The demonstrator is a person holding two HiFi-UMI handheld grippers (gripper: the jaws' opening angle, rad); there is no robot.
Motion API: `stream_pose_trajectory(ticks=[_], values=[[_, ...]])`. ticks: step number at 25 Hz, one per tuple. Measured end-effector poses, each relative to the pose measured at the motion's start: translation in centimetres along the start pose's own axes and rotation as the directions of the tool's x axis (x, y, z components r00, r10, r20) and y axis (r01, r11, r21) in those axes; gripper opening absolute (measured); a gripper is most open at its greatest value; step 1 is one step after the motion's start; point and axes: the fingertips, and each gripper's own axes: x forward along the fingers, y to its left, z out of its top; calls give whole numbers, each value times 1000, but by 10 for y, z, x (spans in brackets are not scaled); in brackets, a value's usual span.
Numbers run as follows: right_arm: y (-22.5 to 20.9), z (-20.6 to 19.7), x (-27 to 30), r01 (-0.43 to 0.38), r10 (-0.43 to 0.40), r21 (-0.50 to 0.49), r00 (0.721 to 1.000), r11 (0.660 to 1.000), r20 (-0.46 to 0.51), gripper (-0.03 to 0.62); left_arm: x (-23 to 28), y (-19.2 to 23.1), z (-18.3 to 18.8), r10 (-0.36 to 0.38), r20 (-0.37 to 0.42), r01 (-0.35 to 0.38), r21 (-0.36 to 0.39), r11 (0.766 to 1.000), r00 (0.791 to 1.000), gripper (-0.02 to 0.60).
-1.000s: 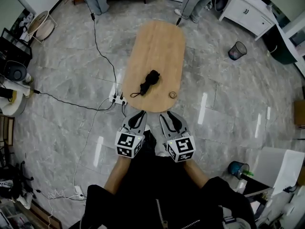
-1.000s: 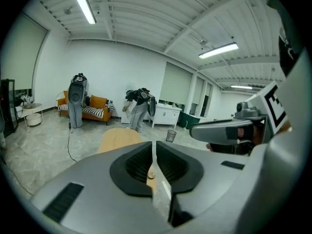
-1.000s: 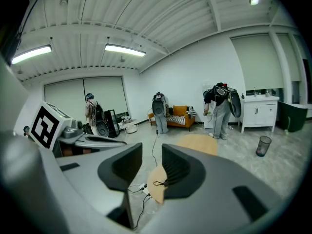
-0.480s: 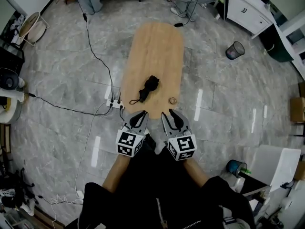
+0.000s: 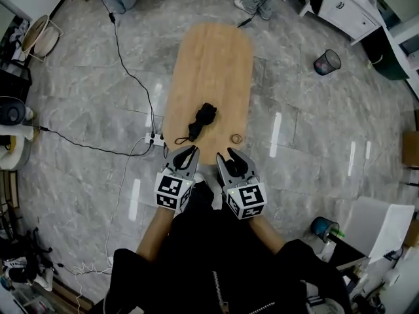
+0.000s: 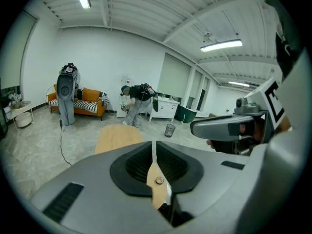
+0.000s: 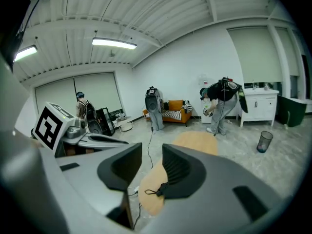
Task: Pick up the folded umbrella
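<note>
The folded black umbrella (image 5: 203,119) lies on the near half of the long oval wooden table (image 5: 216,57), its strap loop (image 5: 181,140) trailing toward the near left edge. My left gripper (image 5: 190,152) hovers at the table's near end with its jaws shut and empty; in its own view the left gripper (image 6: 153,150) shows the jaws meeting. My right gripper (image 5: 229,156) is beside it, open, with nothing between its fingers. In the right gripper view, the right gripper (image 7: 152,172) has the umbrella's strap (image 7: 155,191) showing in the gap; the rest is hidden behind a jaw.
A small ring (image 5: 236,138) lies on the table's near right part. A power strip (image 5: 154,139) with cables lies on the floor left of the table. A mesh bin (image 5: 327,62) stands at the right. People stand at the table's far end (image 7: 222,104).
Both grippers have moved forward together, up to the table's near end. The umbrella has not moved on the table.
</note>
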Motion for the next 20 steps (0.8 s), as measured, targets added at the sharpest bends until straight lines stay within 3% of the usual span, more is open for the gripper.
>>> stream_pose_trajectory(ticks=[6,14,20], values=[[-32,17,26,-98,98,-18,995,995,4,124,33,12,6,89,-19,-90,-52,995,996,26],[-85,41,58,-221,220,-59,975,974,-22,124,87,19,12,191,-94,-196,-45,980,977,158],[-91,30,78,-274,269,-54,960,960,-74,124,100,35,6,234,-120,-238,-22,971,965,221]])
